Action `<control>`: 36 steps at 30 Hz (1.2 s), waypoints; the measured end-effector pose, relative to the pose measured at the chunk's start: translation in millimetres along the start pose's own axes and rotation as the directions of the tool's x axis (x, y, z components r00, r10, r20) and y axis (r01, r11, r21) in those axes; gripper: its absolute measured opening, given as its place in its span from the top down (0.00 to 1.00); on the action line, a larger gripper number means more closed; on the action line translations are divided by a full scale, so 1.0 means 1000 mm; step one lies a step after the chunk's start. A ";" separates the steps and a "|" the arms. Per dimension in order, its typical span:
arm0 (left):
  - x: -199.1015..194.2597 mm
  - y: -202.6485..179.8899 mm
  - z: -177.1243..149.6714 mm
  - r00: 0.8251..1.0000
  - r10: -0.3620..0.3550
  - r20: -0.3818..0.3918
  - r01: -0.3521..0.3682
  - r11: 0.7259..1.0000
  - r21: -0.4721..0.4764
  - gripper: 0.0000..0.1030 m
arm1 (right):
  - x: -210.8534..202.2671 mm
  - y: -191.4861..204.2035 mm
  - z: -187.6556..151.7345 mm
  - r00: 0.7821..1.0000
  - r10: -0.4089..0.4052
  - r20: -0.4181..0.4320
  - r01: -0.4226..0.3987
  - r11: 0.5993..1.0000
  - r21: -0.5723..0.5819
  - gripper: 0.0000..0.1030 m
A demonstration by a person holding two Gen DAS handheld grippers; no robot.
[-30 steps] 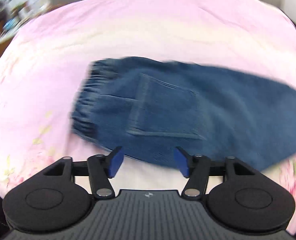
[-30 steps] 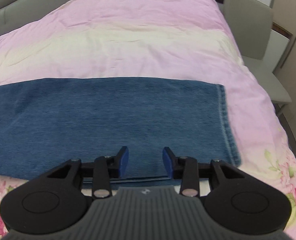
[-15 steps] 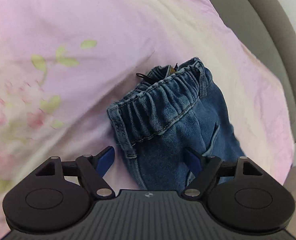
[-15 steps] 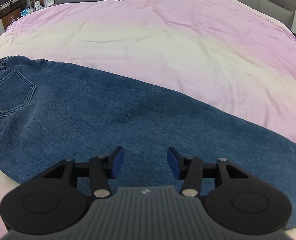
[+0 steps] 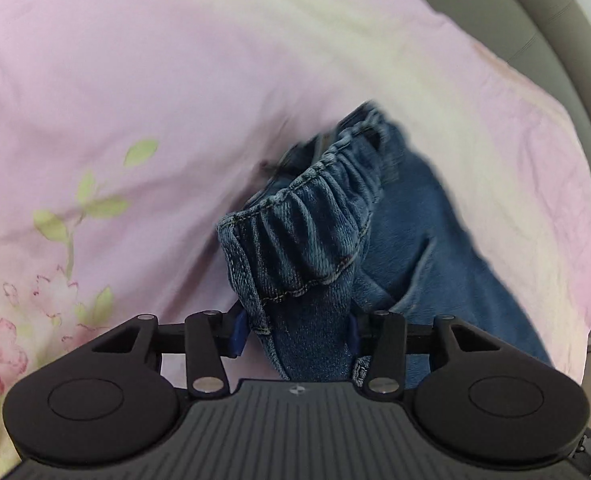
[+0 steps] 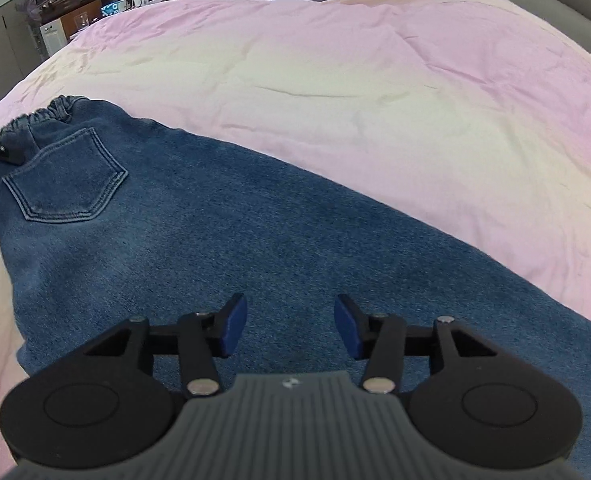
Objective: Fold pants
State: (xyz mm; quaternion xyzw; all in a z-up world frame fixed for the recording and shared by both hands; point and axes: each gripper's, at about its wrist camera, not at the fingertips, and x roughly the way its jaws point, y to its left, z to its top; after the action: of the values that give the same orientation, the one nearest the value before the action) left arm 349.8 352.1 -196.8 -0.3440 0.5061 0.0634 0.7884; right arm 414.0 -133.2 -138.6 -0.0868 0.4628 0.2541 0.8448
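- The left tool (image 5: pixel 295 330) has just closed on the pants (image 6: pixel 223 216) at the waistband (image 5: pixel 311 216), lifting it off the bed (image 6: pixel 375 92).
- Right tool (image 6: pixel 289 330) hovers open over the leg; folding can begin.

Both tools look alike. The left gripper (image 5: pixel 295 330) has a matte black body, two big round discs at its near corners with a shallow circular recess in each, and a grey ribbed plate between them bearing a small white emblem. Black link arms run forward, pinned with shiny silver screws, ending in blue pads (image 5: pixel 238 330). The right gripper (image 6: pixel 289 330) shows the same build: black discs, ribbed grey centre, silver screw heads, and flat blue pads (image 6: pixel 231 330) on angled black fingers.
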 end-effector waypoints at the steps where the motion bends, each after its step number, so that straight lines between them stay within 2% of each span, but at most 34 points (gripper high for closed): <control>1: 0.007 0.005 0.000 1.000 -0.012 -0.006 0.012 1.000 -0.005 0.48 | 0.005 0.002 0.002 0.999 0.037 -0.009 -0.037 0.999 0.002 0.56; 3: 0.011 0.007 0.000 1.000 -0.027 -0.007 0.027 1.000 0.000 0.47 | 0.019 0.008 0.005 0.993 0.114 -0.033 -0.114 0.993 0.006 0.56; 6: 0.011 0.010 0.002 0.999 -0.046 -0.018 0.047 0.999 0.015 0.47 | 0.048 0.028 0.017 0.988 0.148 -0.055 -0.149 0.988 -0.028 0.54; 9: 0.011 0.019 0.008 0.996 -0.084 -0.037 0.084 0.996 -0.006 0.46 | 0.079 0.050 0.033 0.993 0.104 -0.052 -0.108 0.992 -0.071 0.45; 14: 0.020 0.027 0.010 0.993 -0.103 -0.051 0.103 0.995 -0.005 0.44 | 0.128 0.068 0.074 0.997 0.023 -0.071 -0.030 0.996 -0.090 0.44; 18: 0.019 0.029 0.009 0.993 -0.104 -0.055 0.103 0.995 -0.006 0.40 | 0.143 0.072 0.089 0.995 0.002 -0.104 -0.009 0.998 -0.059 0.43; 21: 0.007 0.036 0.007 0.988 -0.137 -0.072 0.134 0.990 -0.040 0.35 | 0.130 0.072 0.089 0.996 0.006 -0.093 -0.010 0.999 -0.046 0.48; 22: 0.002 0.034 0.006 0.989 -0.128 -0.069 0.126 0.991 -0.038 0.30 | 0.123 0.071 0.088 0.996 0.009 -0.086 -0.011 1.000 -0.030 0.50; 25: -0.023 0.022 -0.002 0.998 -0.045 -0.037 0.046 0.998 0.045 0.23 | 0.090 0.065 0.071 0.998 0.028 -0.057 -0.026 0.999 0.036 0.51; 27: -0.039 0.015 -0.009 1.000 -0.012 -0.029 0.015 0.995 0.103 0.23 | 0.063 0.070 0.053 0.999 0.039 -0.023 -0.038 0.999 0.036 0.62; 29: -0.055 0.006 -0.018 1.000 0.020 -0.015 -0.017 0.987 0.161 0.23 | 0.035 0.080 0.031 0.997 0.080 0.011 -0.080 0.996 0.045 0.67; 31: -0.071 -0.008 -0.030 0.999 0.048 -0.003 -0.046 0.970 0.238 0.26 | 0.012 0.095 0.011 0.990 0.136 0.046 -0.138 0.990 0.041 0.78; 33: -0.084 -0.029 -0.044 0.998 0.060 0.008 -0.059 0.943 0.327 0.29 | -0.005 0.113 -0.011 0.984 0.160 0.082 -0.161 0.987 0.011 0.88; 36: -0.095 -0.065 -0.067 0.998 0.058 0.009 -0.056 0.900 0.433 0.29 | -0.004 0.135 -0.033 0.980 0.175 0.099 -0.174 0.985 -0.015 0.98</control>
State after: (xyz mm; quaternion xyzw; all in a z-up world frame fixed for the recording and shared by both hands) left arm 283.3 286.1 -102.7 -0.1454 0.5188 -0.0283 0.8420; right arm 319.5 -32.0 -141.3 -0.0359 0.4250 0.3328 0.8411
